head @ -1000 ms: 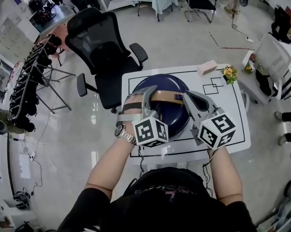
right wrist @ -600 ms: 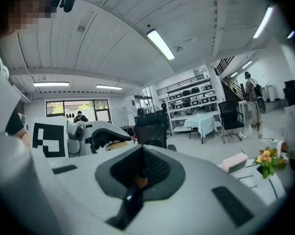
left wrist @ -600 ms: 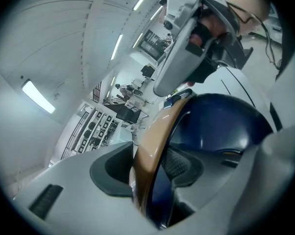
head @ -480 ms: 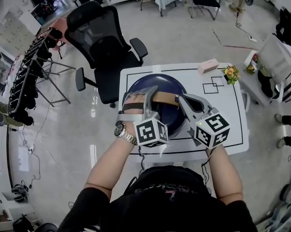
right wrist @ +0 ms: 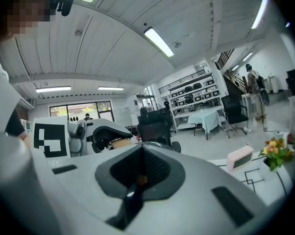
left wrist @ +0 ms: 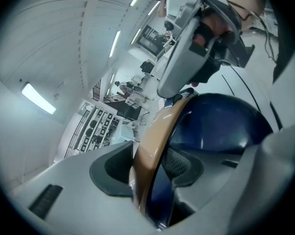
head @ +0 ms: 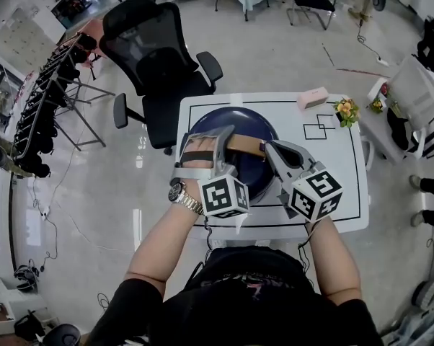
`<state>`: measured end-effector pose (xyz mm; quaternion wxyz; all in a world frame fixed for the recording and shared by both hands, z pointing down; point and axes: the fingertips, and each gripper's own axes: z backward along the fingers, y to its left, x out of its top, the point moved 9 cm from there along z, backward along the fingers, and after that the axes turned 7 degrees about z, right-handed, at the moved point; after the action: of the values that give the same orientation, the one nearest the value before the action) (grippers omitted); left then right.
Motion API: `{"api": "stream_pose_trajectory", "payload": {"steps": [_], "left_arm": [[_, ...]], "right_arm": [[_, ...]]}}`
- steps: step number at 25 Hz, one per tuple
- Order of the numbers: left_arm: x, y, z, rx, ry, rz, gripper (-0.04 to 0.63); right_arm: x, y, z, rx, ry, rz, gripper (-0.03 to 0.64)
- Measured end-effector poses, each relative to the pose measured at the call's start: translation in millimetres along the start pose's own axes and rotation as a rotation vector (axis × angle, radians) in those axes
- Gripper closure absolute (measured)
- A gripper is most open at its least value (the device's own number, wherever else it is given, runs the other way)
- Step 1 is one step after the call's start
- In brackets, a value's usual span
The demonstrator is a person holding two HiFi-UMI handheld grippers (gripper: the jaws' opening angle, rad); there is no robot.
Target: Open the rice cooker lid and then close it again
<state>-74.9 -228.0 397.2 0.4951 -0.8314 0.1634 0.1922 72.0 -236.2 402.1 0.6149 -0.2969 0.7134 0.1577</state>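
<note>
Since a second ago the right claw has been lowered slightly toward the right end of the handle; its jaws are shut and nothing is held. The left claw is closed partway on that tan handle, which is gripped edge-on between the pads. For a clean lift, the grip is best kept square and the lid swung along its hinge arc, not dragged sideways. The cooker, a glossy dark-blue dome with its lid seemingly down, is set on the white bench directly beneath both claws.

rice cooker on table | chair behind table | flowers right of clock
</note>
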Motion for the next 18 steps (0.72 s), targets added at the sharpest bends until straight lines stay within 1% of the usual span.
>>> {"api": "stream_pose_trajectory", "payload": {"steps": [6, 11, 15, 17, 18], "left_arm": [[-1, -2, 0, 0.001, 0.028, -0.026, 0.427], [-1, -3, 0, 0.041, 0.048, -0.023, 0.415], [-4, -4, 8, 0.096, 0.063, 0.033, 0.414], [-7, -4, 16, 0.118, 0.074, 0.094, 0.416], [-8, -4, 21, 0.128, 0.076, 0.137, 0.418]], "right_arm": [[0, 0, 0, 0.009, -0.006, -0.012, 0.615], [0, -2, -1, 0.025, -0.001, -0.002, 0.615], [1, -3, -2, 0.053, 0.005, 0.026, 0.615], [2, -5, 0, 0.074, 0.006, 0.039, 0.615], [2, -6, 1, 0.085, 0.002, 0.048, 0.615]]}}
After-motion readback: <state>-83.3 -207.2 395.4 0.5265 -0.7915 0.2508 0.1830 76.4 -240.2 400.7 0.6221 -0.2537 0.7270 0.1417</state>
